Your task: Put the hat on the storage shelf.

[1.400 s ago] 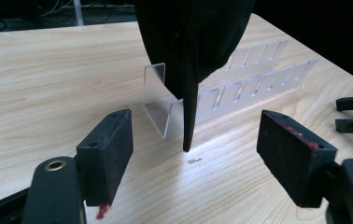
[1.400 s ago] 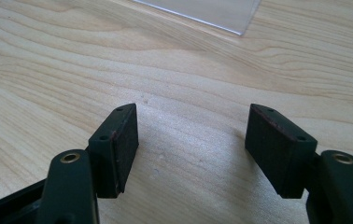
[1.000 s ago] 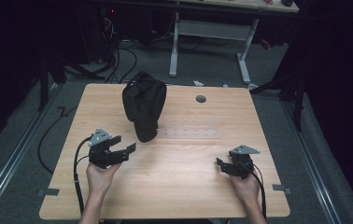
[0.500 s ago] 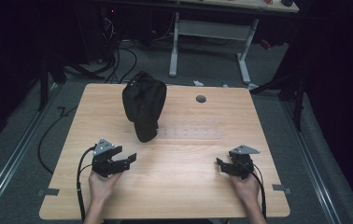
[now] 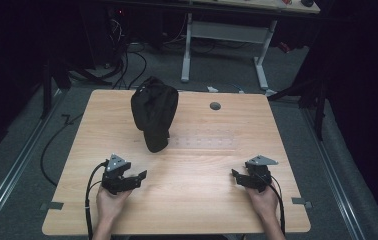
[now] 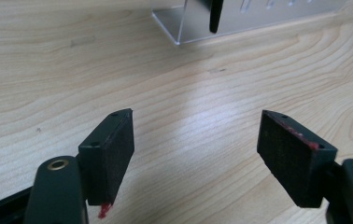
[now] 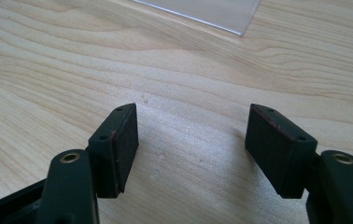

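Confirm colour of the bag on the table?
Black, no visible pattern. The bag shows best in the high view, on the light wooden table.

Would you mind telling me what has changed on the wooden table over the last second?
The left gripper has drawn back toward the person's near edge and settled lower on the light wooden table, jaws open and empty. The right gripper, also open and empty, the crumpled black fabric bag and the clear plastic strip stayed where they were.
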Tool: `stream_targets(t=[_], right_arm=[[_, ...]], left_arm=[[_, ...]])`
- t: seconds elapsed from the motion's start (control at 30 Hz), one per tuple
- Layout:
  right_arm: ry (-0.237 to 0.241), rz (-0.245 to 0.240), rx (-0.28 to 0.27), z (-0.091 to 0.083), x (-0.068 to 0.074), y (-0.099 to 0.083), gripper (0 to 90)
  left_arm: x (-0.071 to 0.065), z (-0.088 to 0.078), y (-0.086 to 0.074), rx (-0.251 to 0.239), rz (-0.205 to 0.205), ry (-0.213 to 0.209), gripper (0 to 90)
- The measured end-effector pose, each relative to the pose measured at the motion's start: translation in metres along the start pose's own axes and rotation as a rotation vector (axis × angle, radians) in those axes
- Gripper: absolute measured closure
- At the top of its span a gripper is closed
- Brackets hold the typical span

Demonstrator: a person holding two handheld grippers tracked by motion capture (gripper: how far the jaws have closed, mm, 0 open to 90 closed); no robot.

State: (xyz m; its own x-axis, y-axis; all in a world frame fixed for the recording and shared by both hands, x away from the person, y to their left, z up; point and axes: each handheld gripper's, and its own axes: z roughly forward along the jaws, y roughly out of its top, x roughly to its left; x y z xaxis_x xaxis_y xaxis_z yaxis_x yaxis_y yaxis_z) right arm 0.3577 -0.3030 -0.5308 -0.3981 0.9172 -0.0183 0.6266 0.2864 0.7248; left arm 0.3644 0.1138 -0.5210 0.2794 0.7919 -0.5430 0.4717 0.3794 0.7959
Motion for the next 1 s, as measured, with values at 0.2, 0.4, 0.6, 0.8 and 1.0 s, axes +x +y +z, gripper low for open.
stream_targets(t=[0.2, 0.4, 0.6, 0.8, 1.0], right_arm=[[0.001, -0.001, 0.000, 0.000, 0.000, 0.000, 34.8], [0.001, -0.001, 0.000, 0.000, 0.000, 0.000, 34.8], [0.001, 0.000, 0.000, 0.000, 0.000, 0.000, 34.8], [0.001, 0.000, 0.000, 0.000, 0.000, 0.000, 34.8], [-0.002, 0.001, 0.000, 0.000, 0.000, 0.000, 34.8]], left_arm=[[0.002, 0.003, -0.005, -0.001, 0.035, 0.041, 28.8], [0.007, 0.006, -0.011, 0.003, 0.056, 0.073, 28.8], [0.011, 0.010, -0.016, 0.008, 0.073, 0.107, 29.0], [0.011, 0.013, -0.020, 0.001, 0.117, 0.155, 29.1], [0.010, 0.014, -0.021, -0.006, 0.115, 0.165, 28.5]])
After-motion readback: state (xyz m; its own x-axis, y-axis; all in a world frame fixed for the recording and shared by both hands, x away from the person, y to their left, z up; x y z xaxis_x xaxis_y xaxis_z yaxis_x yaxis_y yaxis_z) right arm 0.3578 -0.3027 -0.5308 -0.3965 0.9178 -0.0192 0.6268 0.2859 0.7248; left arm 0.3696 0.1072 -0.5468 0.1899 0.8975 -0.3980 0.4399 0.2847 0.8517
